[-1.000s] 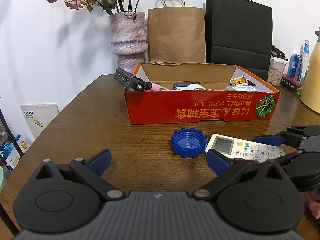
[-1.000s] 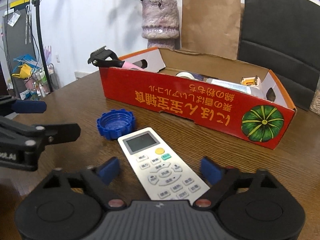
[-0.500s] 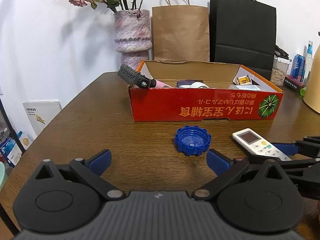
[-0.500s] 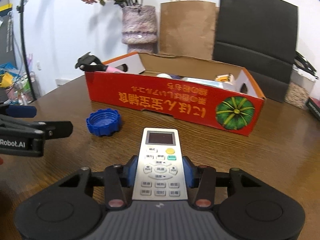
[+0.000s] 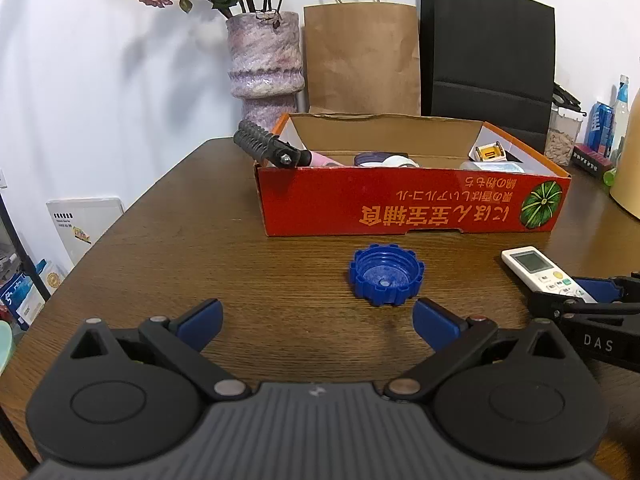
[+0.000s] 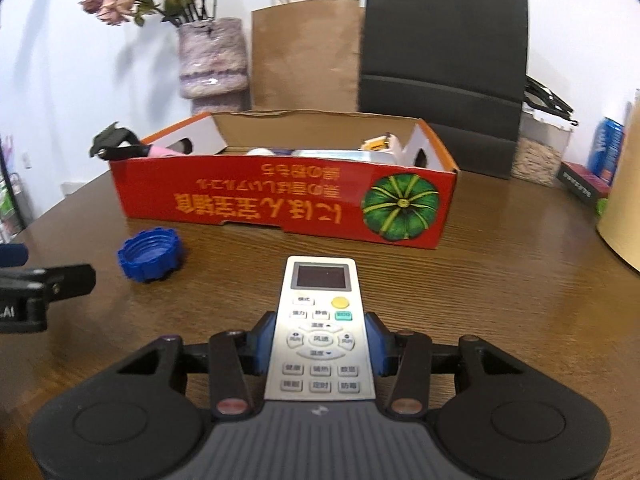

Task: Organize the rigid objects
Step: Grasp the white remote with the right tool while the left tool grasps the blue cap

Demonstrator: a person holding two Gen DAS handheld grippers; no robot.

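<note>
Left wrist view: my left gripper (image 5: 316,318) hangs low over the wooden table (image 5: 180,240), jaws spread wide, nothing between them. The blue cap (image 5: 386,274) lies loose on the table just ahead of its fingertips, apart from both pads. Beyond it stands the red box (image 5: 412,210), already holding a brush and several small items. At the right edge, the white remote (image 5: 538,270) shows, its near end between the right gripper's pads.

Right wrist view: my right gripper (image 6: 320,344) is clamped on the remote (image 6: 320,320), a blue pad pressed against each long edge around the middle buttons, screen end pointing toward the box (image 6: 280,204). The remote looks low, at or barely off the table; I cannot tell which.

Step in hand, as I judge it: remote gripped, carry not yet begun. Next move calls for a lift clear of the box's front wall, then a release inside. The cap would follow.

Against a second ago: the right jaws stood wide around the remote and have since closed onto it; the remote has swung from diagonal to straight. Left side unchanged.
</note>
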